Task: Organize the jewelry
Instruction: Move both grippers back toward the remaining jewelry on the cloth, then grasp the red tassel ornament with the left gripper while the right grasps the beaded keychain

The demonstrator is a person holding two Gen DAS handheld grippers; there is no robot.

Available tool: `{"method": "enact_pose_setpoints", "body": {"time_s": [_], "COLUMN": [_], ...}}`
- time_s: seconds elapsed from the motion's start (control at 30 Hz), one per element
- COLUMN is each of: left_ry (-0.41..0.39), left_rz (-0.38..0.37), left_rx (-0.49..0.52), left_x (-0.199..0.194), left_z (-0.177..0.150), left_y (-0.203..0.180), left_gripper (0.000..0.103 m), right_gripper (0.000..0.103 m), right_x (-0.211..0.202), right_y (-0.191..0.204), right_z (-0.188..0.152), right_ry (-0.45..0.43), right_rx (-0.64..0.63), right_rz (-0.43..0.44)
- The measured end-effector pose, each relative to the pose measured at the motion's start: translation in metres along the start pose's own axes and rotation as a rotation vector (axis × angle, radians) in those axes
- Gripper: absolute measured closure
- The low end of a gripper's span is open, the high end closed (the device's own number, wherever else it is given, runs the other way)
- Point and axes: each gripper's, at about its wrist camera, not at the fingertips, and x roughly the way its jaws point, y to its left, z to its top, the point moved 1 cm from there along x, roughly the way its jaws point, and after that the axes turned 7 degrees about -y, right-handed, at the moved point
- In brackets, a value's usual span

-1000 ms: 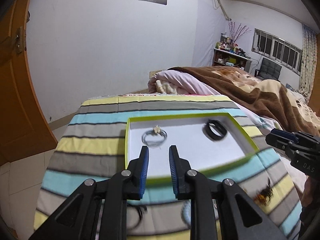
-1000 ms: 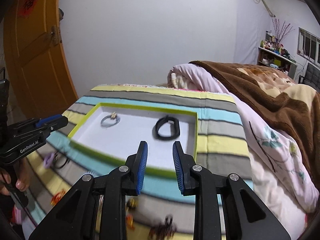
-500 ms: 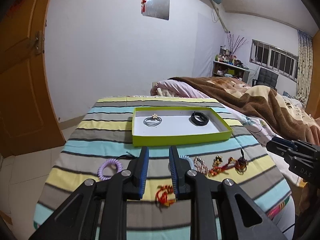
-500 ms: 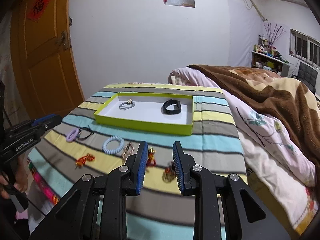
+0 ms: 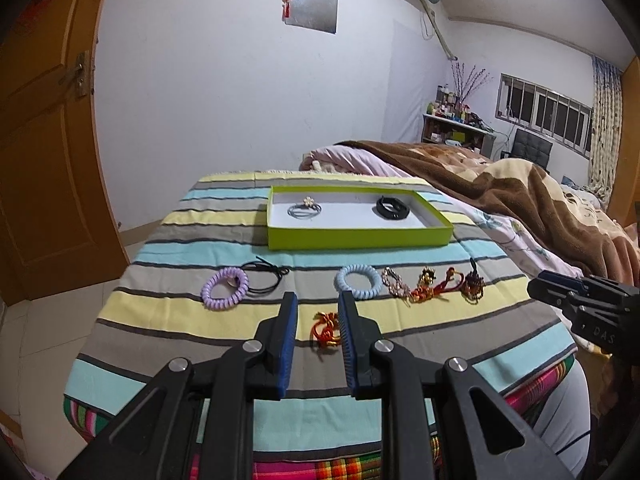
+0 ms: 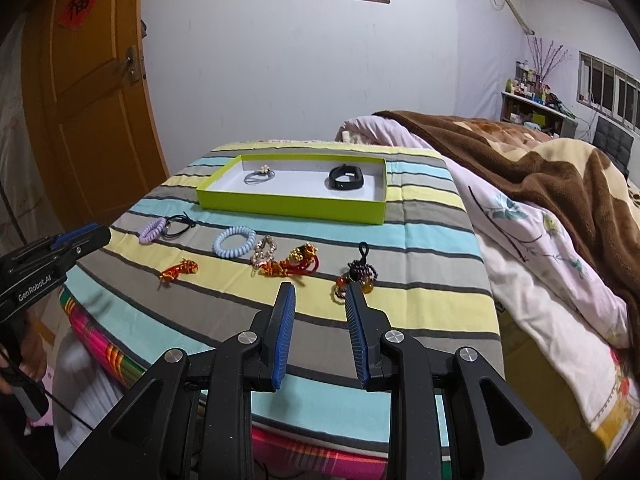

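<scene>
Striped cloth covered the bench (image 5: 168,248), which stood in a bedroom beside a bed heaped with a brown blanket (image 6: 540,152). At the far end sat a shallow green tray (image 5: 360,237), already holding a grey hair tie with a small flower (image 5: 305,209) and a black band (image 5: 393,207). Everything else lay loose in a row on the near side of it — a purple coil tie (image 5: 225,288) touching a black cord loop (image 5: 266,278), a pale blue coil tie (image 5: 358,282), a beaded bracelet (image 5: 394,284), a tangle of red-and-gold cords (image 5: 434,286) and a dark beaded charm (image 6: 356,276).

Both grippers hung over the near edge, empty. The left gripper (image 5: 318,340) had its jaws partly apart with nothing between the pads; seen through the gap, a small red knot (image 5: 326,328) lay on the cloth just ahead. The right gripper (image 6: 320,332) stood open about as far, and the dark beaded charm lay just beyond its right fingertip, its loop pointing away toward the tray.

Judging by that, each hand had its own nearest piece: the red knot straight ahead of the left, the charm slightly right of the right — the tray lay well beyond both.
</scene>
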Motion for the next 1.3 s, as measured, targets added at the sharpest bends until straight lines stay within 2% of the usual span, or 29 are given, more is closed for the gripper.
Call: {"method": "enact_pose_setpoints", "body": {"time_s": [0.23, 0.33, 0.53, 0.87, 1.07, 1.1, 1.17, 1.23, 1.27, 1.3], "left_ry": [0.056, 0.082, 0.130, 0.201, 0.208, 0.208, 0.206, 0.202, 0.200, 0.199], "left_rz": [-0.017, -0.020, -0.019, -0.026, -0.008, -0.005, -0.001, -0.002, -0.001, -0.002], "left_rx": [0.022, 0.019, 0.009, 0.015, 0.047, 0.053, 0.073, 0.083, 0.087, 0.091], "left_x": [0.025, 0.036, 0.056, 0.081, 0.084, 0.084, 0.084, 0.084, 0.084, 0.083], "left_z": [-0.013, -0.018, -0.026, -0.035, -0.034, -0.034, -0.035, -0.034, -0.034, -0.034], "left_y": [-0.006, -0.006, -0.004, -0.005, -0.010, -0.011, -0.014, -0.018, -0.018, -0.019], "left_gripper": [0.069, 0.067, 0.067, 0.066, 0.067, 0.067, 0.074, 0.084, 0.087, 0.089], "right_gripper": [0.076, 0.076, 0.070, 0.069, 0.069, 0.069, 0.069, 0.069, 0.072, 0.080], "right_x": [0.019, 0.030, 0.056, 0.094, 0.106, 0.108, 0.109, 0.109, 0.108, 0.108], "right_y": [-0.010, -0.016, -0.027, -0.032, -0.035, -0.035, -0.034, -0.035, -0.037, -0.037], "right_z": [-0.003, -0.004, -0.005, -0.007, -0.005, -0.005, -0.005, -0.005, -0.005, -0.004], "right_ry": [0.028, 0.045, 0.088, 0.148, 0.183, 0.193, 0.192, 0.190, 0.189, 0.188], "right_rx": [0.015, 0.021, 0.036, 0.046, 0.058, 0.057, 0.053, 0.059, 0.068, 0.073], "right_rz": [-0.010, -0.017, -0.018, -0.008, -0.024, -0.029, -0.033, -0.030, -0.027, -0.025]}}
